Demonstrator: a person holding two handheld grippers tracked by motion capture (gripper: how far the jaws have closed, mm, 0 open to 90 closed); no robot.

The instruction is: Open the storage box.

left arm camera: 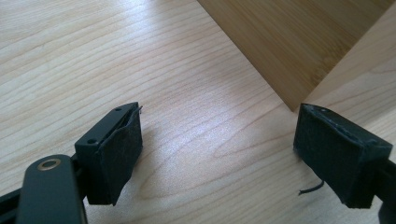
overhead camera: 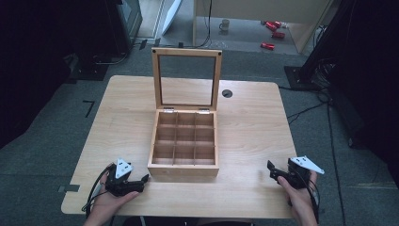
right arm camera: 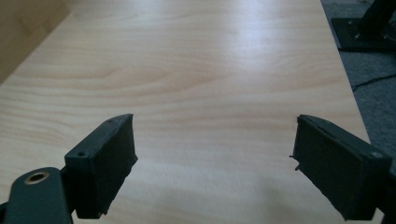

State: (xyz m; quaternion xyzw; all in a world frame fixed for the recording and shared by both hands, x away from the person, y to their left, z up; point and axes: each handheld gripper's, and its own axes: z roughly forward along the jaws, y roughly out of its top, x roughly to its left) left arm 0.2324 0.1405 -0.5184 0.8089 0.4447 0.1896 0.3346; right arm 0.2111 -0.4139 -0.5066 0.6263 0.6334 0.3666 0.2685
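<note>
Left claw (overhead camera: 141, 180) beside wooden box (overhead camera: 184, 167), nine compartments, lid upright

**Count of things on and around the table**

One wooden box (overhead camera: 184, 160) stands on one table (overhead camera: 254, 136), its one glass-paned lid (overhead camera: 187, 78) raised. The box has nine compartments, three rows of three. Two grippers are held: left gripper (overhead camera: 144, 180), right gripper (overhead camera: 271, 169). Beyond, on the floor: one mug (overhead camera: 225, 25) and three red items (overhead camera: 273, 32).

Lab: camera stands (overhead camera: 308, 66), floor cables (overhead camera: 301, 112).
</note>
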